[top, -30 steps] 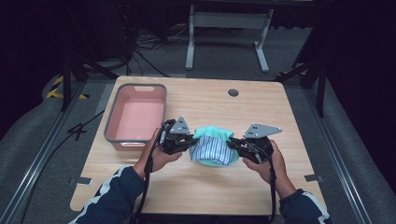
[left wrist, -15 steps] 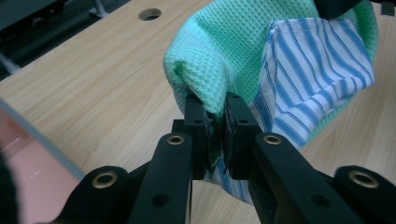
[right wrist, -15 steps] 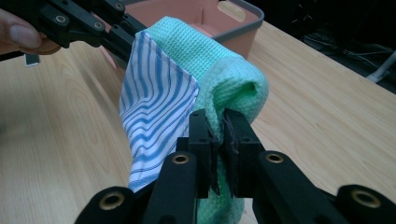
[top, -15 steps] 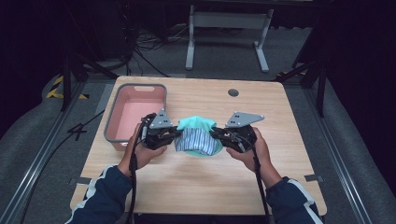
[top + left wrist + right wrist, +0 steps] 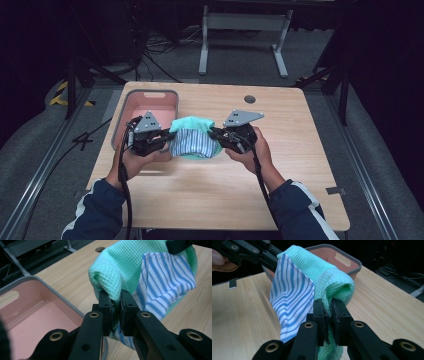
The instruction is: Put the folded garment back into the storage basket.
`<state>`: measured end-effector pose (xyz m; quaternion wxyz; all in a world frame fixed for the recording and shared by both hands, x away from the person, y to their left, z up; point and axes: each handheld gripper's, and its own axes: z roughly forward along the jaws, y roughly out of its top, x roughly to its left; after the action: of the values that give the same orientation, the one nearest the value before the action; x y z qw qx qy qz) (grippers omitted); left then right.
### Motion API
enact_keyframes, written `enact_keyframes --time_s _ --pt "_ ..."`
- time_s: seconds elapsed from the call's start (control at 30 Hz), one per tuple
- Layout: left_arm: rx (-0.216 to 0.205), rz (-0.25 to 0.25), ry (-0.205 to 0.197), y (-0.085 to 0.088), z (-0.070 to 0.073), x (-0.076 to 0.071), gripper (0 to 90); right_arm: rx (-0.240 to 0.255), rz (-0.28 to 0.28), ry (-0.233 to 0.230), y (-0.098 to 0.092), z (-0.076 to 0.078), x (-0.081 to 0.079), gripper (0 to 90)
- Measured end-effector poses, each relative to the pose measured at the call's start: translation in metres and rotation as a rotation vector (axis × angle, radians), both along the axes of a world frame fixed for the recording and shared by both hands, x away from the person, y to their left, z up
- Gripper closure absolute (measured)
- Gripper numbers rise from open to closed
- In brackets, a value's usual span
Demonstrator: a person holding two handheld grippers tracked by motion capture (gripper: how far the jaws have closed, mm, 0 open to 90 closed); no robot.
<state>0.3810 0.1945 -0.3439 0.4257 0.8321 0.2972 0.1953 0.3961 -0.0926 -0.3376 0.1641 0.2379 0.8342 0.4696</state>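
Note:
A folded bundle of cloth hangs between my two grippers above the wooden table (image 5: 300,190): a mint-green waffle towel (image 5: 192,124) with a blue-and-white striped cloth (image 5: 191,143) on its near side. My left gripper (image 5: 167,140) is shut on the bundle's left end, and its own view shows the green towel (image 5: 117,272) and striped cloth (image 5: 165,282) pinched between the jaws. My right gripper (image 5: 214,135) is shut on the right end, where the green towel (image 5: 334,282) and striped cloth (image 5: 292,297) are clamped. The bundle is lifted off the table.
A pink bin (image 5: 150,102) with a grey rim stands at the table's left, just behind my left gripper; it looks empty (image 5: 32,317). A round cable hole (image 5: 250,99) lies near the far edge. A metal stand (image 5: 240,20) is on the floor beyond.
Both grippers have carried the cloth bundle leftward and away from the person, toward the pink bin. Their grip has not changed.

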Motion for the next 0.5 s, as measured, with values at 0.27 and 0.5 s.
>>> enact_keyframes --time_s 0.27,0.5 --pt "-0.027 0.045 -0.022 0.02 0.003 0.0 82.0 0.018 0.014 -0.008 0.02 0.003 0.009 82.4" --pt "-0.034 0.089 -0.033 0.039 0.006 -0.003 82.0 0.022 0.038 -0.013 0.04 0.003 0.016 82.4"
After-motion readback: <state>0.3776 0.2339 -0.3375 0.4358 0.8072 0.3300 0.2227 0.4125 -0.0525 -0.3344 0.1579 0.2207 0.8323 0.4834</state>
